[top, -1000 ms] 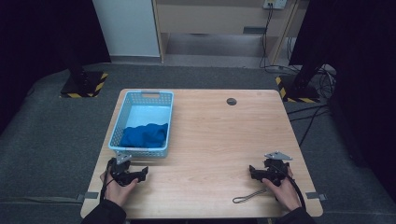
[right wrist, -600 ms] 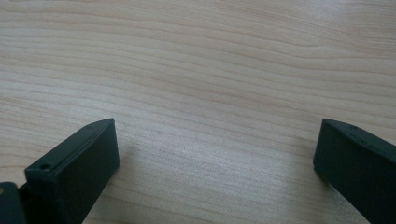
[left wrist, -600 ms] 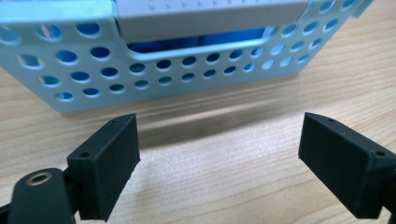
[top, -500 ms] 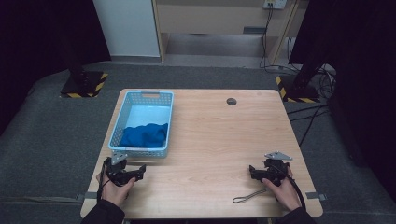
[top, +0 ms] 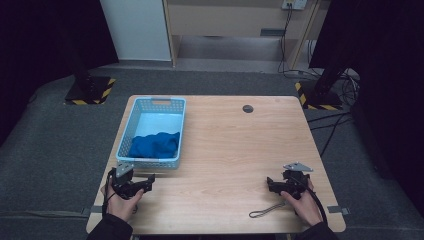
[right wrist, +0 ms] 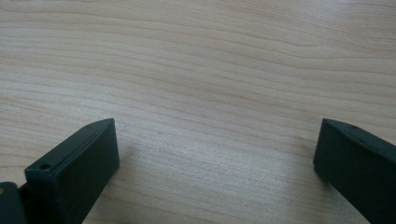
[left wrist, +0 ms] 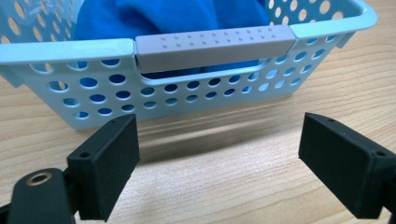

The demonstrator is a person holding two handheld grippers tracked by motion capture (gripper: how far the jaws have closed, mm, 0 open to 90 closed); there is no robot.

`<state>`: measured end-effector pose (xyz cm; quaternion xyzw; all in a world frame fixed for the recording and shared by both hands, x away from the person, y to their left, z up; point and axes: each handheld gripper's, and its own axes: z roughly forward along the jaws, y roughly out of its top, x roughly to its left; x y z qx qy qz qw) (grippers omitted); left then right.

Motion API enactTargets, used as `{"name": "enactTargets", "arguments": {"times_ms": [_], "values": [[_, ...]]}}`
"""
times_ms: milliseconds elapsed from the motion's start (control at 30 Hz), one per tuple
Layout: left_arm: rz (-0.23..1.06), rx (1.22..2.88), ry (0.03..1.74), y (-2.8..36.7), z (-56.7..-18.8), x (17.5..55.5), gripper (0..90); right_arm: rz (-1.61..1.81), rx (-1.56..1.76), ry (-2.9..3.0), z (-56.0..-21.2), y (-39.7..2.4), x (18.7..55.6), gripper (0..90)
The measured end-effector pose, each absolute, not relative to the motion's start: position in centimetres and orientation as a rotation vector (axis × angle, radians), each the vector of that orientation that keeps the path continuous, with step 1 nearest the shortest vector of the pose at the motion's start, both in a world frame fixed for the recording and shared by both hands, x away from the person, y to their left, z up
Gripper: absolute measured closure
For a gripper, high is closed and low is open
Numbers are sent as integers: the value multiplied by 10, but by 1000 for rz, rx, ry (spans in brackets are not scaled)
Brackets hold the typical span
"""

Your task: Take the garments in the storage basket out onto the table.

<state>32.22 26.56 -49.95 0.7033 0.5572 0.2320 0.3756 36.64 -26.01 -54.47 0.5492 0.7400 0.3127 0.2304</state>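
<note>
A light blue perforated basket (top: 156, 115) stands on the left half of the wooden table (top: 235, 145), with a blue cloth (top: 155, 145) bunched at its near end. My left gripper (top: 148, 181) rests on the table just in front of the basket, open and holding nothing. In the left gripper view the basket's near wall and grey handle (left wrist: 212, 44) sit just beyond the open left gripper (left wrist: 224, 158), and the blue cloth (left wrist: 173, 16) shows above the rim. My right gripper (top: 271, 183) lies near the front right corner, open. In the right gripper view that gripper (right wrist: 217, 161) spans bare wood.
A thin cable loop (top: 265, 210) lies on the table beside the right hand. A dark round grommet (top: 248, 108) sits near the far edge. Two stand bases with yellow-black tape (top: 90, 92) flank the table on the grey floor.
My left gripper has shifted slightly near the basket's front wall. The right gripper and the basket have stayed put.
</note>
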Motion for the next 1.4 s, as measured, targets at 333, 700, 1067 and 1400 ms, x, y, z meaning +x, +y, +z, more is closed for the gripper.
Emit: {"name": "enactTargets", "arguments": {"times_ms": [333, 700, 1067, 1400], "values": [[614, 1773, 1395, 265, -496, 321, 116, 860, 1510, 2036, -545, -260, 366, 4], [665, 1729, 1362, 266, -489, 319, 116, 860, 1511, 2035, -545, -260, 366, 4], [698, 1697, 1352, 268, -484, 319, 117, 860, 1510, 2036, -545, -260, 366, 4], [727, 1683, 1337, 267, -481, 319, 118, 860, 1511, 2035, -545, -260, 366, 4]]}}
